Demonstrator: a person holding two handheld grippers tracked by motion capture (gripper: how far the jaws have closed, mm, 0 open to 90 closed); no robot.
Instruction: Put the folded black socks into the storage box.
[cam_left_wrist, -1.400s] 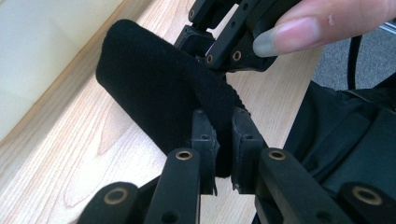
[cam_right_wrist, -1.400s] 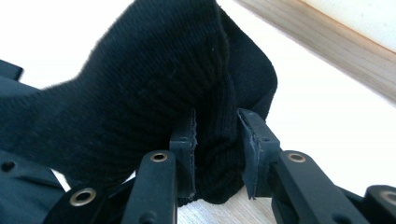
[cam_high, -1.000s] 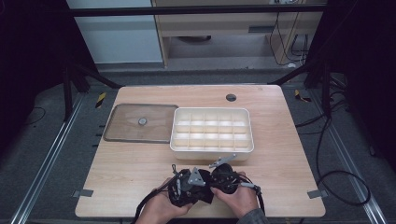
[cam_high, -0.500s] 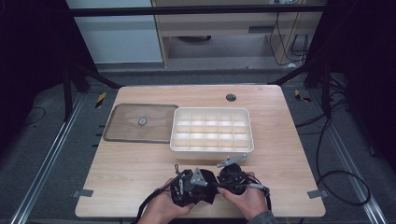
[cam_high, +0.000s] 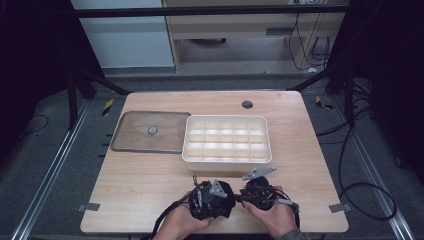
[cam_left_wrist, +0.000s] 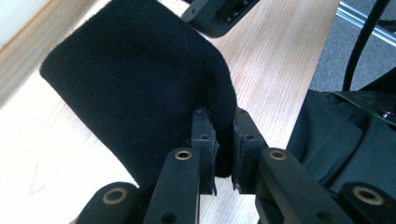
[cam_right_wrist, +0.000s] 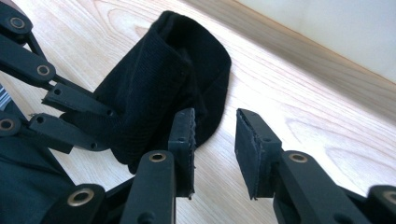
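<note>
At the near edge of the bench (cam_high: 150, 200), the person works both tools on a piece of black cloth (cam_left_wrist: 140, 88), a folded, knitted thing, perhaps a sock. It sits between the two hands, just in front of the white compartment tray (cam_high: 227, 157), partly lifted off the wood.

The left tongs (cam_left_wrist: 223, 140) are closed down on a fold of the black cloth, with the fabric pinched between the two pads and the rest draping out to one side. The right tongs (cam_right_wrist: 215, 135) stand apart by a clear gap with nothing between them; one pad rests right beside the cloth's edge while the other is over bare wood.

From where I stand, the grip looks risky. The left tongs hold only a narrow fold near the tips, so a tug from the other side could pull the fabric free and let it drop back on the bench. The right tongs, if they close where they are, may catch only the outermost edge or miss it entirely, since the cloth lies to one side of the gap instead of inside it. The two tools are also very close together, so their linkages could knock each other. To the left of the tray, the flat clear lid (cam_high: 150, 132) lies well away.
</note>
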